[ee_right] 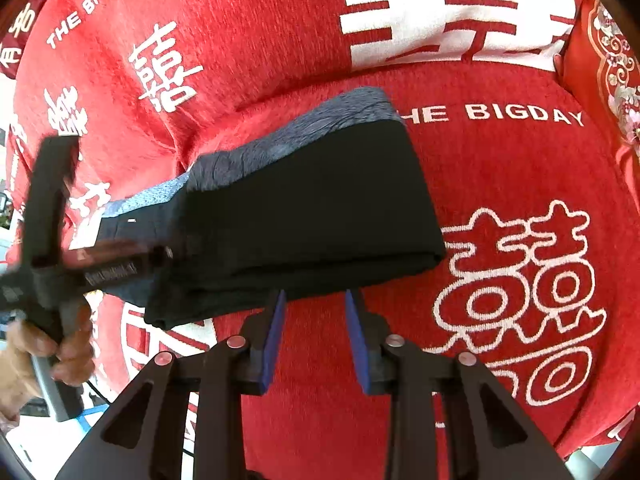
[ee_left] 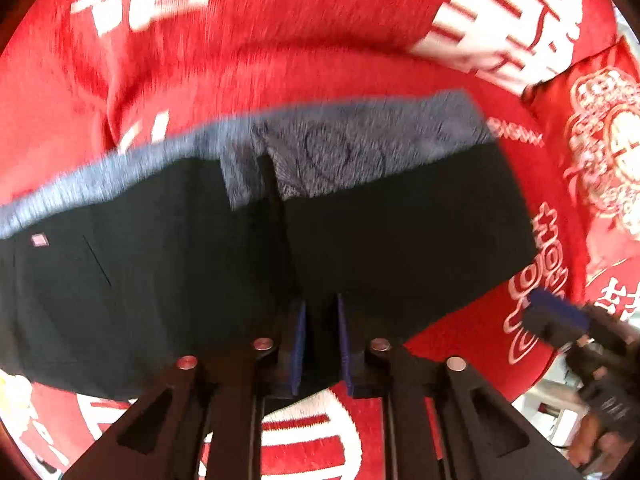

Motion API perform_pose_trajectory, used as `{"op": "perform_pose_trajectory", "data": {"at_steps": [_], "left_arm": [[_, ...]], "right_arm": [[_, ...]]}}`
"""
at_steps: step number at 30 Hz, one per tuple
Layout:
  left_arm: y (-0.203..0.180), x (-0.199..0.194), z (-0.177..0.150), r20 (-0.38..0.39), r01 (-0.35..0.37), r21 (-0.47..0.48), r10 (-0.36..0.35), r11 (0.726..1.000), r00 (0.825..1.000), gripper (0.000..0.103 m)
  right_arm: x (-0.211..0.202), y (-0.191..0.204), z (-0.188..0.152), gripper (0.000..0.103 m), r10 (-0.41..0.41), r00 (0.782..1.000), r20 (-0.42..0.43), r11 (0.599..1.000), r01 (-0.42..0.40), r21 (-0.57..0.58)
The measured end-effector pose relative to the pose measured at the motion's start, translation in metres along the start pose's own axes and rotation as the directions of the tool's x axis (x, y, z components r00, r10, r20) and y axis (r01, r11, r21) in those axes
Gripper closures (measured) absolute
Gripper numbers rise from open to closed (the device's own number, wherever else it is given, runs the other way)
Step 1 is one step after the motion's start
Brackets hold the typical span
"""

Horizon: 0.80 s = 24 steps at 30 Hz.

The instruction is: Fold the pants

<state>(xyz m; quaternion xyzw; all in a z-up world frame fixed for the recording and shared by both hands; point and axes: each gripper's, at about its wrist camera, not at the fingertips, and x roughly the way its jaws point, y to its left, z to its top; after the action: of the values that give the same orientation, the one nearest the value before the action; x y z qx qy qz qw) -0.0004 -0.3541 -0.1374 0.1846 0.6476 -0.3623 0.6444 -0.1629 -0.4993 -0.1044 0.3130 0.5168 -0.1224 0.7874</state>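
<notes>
In the left wrist view, the black pants (ee_left: 200, 264) lie folded on a red cover (ee_left: 280, 40) with white characters, which spreads over a sofa seat and its back. The grey lining (ee_left: 360, 140) of the waist shows along the far edge of the pants, and the near edge of the pants hangs toward the front edge of the seat. The left gripper (ee_left: 322, 320) has its blue pads (ee_left: 298, 344) on both sides of the near edge of the pants, with a narrow gap between them; the frame is blurred, so the pads are perhaps closed on the cloth, but I cannot tell. At the right edge of this view the right gripper (ee_left: 560, 316) stays apart from the pants, over bare red cover. In the right wrist view, the folded pants (ee_right: 312, 216) lie across the seat, with their folded right edge near the words "THE BIGDAY" (ee_right: 492, 114). The right gripper (ee_right: 314, 300) has its jaws apart and holds nothing, its tips just in front of the near edge of the pants. Wide free cover lies to the right. The left gripper (ee_right: 120, 260), held by a hand (ee_right: 60, 352), meets the left end of the pants.
</notes>
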Motion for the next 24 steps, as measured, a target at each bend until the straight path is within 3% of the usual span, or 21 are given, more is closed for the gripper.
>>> {"op": "perform_pose_trajectory", "data": {"at_steps": [7,10,12,15,16,20,23,24], "left_arm": [[0.004,0.001,-0.010,0.056,-0.014,-0.033,0.016,0.999,0.998,0.087],[0.002,0.002,-0.010,0.054,-0.027,-0.020,0.028,0.999,0.998,0.087],[0.001,0.001,-0.010,0.054,-0.035,-0.013,0.035,0.999,0.998,0.087],[0.000,0.002,-0.010,0.055,-0.040,-0.018,0.041,0.999,0.998,0.087],[-0.001,0.002,-0.009,0.055,-0.041,-0.021,0.042,0.999,0.998,0.087],[-0.001,0.004,-0.008,0.052,-0.043,-0.030,0.045,0.999,0.998,0.087],[0.000,0.004,-0.006,0.045,-0.047,-0.036,0.048,0.998,0.998,0.087],[-0.001,0.004,-0.005,0.040,-0.047,-0.037,0.049,0.998,0.998,0.087]], "right_arm": [[-0.001,-0.021,0.032,0.067,0.053,0.998,0.022,0.998,-0.054,0.023],[0.007,-0.048,0.068,0.054,0.100,0.994,0.044,0.991,-0.103,0.086],[0.017,-0.066,0.089,0.052,0.124,0.991,0.043,0.983,-0.129,0.129],[0.041,-0.093,0.122,0.052,0.216,0.976,0.022,0.958,-0.216,0.190],[0.052,-0.101,0.132,0.052,0.276,0.961,0.006,0.939,-0.271,0.214],[0.081,-0.110,0.150,0.050,0.373,0.927,-0.043,0.902,-0.351,0.252],[0.097,-0.119,0.152,0.074,0.405,0.910,-0.087,0.881,-0.363,0.304],[0.096,-0.122,0.151,0.077,0.416,0.905,-0.087,0.873,-0.371,0.315]]}}
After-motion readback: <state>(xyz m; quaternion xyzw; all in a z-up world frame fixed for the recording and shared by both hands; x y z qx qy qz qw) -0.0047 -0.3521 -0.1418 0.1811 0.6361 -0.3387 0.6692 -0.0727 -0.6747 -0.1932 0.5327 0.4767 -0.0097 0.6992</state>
